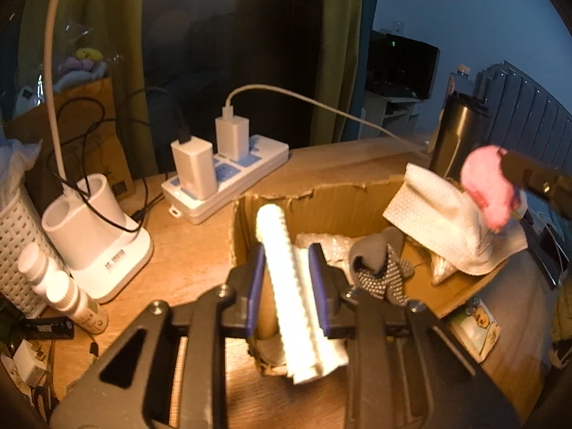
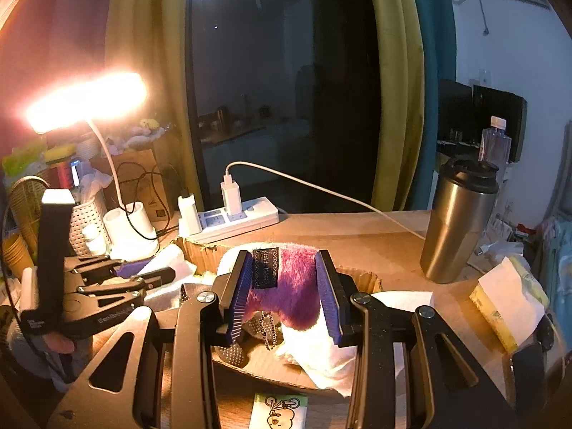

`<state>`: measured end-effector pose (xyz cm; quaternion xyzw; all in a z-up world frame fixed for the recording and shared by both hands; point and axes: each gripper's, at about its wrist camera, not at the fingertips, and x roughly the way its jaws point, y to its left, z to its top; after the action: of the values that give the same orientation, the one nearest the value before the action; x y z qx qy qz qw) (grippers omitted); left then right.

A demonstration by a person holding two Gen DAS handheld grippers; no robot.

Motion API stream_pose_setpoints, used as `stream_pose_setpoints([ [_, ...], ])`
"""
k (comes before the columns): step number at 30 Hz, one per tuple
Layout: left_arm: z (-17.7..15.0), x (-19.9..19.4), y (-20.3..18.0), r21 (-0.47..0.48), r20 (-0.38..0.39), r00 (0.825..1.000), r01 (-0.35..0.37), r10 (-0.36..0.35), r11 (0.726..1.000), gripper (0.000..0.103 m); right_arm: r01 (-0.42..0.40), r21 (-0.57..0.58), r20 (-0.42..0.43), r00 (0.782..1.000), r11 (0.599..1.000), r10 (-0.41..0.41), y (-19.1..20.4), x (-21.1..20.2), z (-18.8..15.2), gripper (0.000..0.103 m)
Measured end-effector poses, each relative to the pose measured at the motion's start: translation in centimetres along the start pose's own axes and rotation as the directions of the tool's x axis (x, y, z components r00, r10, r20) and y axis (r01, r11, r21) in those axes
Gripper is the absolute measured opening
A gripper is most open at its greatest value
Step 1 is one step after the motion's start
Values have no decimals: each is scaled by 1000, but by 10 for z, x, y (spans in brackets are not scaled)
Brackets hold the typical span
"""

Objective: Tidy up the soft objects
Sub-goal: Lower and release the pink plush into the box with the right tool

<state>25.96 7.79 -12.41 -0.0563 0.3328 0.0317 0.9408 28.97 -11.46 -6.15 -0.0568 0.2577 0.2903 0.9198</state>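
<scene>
Left gripper (image 1: pixel 287 289) is squeezing a long white cloth (image 1: pixel 296 296) pointing away over the box (image 1: pixel 321 196), while right gripper (image 2: pixel 286 286) is squeezing a pink fluffy toy (image 2: pixel 296 282) above it.

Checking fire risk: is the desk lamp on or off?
On. The lamp head glows bright orange-white in the right wrist view, washing out its surroundings.

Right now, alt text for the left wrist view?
The left gripper holds a white ribbed cloth between its fingers over an open cardboard box on a wooden desk. A pink plush and white towel hang at the box's right.
</scene>
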Motion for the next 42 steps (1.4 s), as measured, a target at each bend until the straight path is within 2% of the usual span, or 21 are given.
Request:
stream_pose_setpoints([
  [2,1,-8,0,-1,16,1000,3,-3,1000,43,-5,1,-6,1000,1000,5,1,2,-1,39],
  [3,2,-11,1,-7,25,1000,9,-9,1000,57,-8,-2,-10,1000,1000,8,3,2,-2,39],
  [4,3,-15,3,-15,39,999,16,-16,1000,60,-10,-5,-14,1000,1000,10,4,3,-2,39],
  [14,2,-22,12,-33,54,998,29,-28,999,60,-24,-14,-108,994,1000,22,16,32,-15,39],
  [18,3,-21,6,-5,49,995,83,-83,997,60,-21,-22,-156,988,1000,17,20,46,-22,40],
  [20,3,-22,2,13,51,993,104,-104,995,65,-19,-18,-178,984,1000,15,21,52,-25,40],
  [21,3,-23,0,19,54,992,110,-111,994,74,-21,-19,-189,982,1000,17,22,55,-26,40],
  [22,3,-25,-1,20,60,991,115,-116,993,78,-25,-24,-205,979,999,20,23,57,-28,40],
  [23,4,-27,-1,19,65,990,120,-121,993,79,-26,-30,-210,977,999,19,24,59,-29,40],
  [24,5,-28,-1,18,68,990,120,-121,993,79,-24,-35,-212,977,999,16,26,59,-30,40],
  [26,7,-31,0,12,76,990,119,-119,993,80,-21,-39,-208,978,999,12,27,56,-30,50],
  [30,10,-41,-2,20,102,987,122,-123,992,80,-11,-33,-181,983,999,5,24,45,-25,50],
  [33,10,-47,-11,62,117,984,131,-137,989,83,1,-25,-156,988,1000,-4,20,36,-22,50],
  [35,10,-43,-15,81,98,982,151,-159,985,84,5,-13,-137,991,1000,-7,17,29,-20,50],
  [37,7,-28,-15,68,38,980,191,-194,979,85,2,-4,-125,992,1000,-2,15,23,-19,50],
  [38,5,-22,-14,52,14,982,189,-190,981,85,2,-2,-122,993,1000,-2,14,21,-19,50],
  [42,6,-33,-7,35,47,982,180,-181,983,86,-9,-4,-112,994,1000,9,14,13,-21,50],
])
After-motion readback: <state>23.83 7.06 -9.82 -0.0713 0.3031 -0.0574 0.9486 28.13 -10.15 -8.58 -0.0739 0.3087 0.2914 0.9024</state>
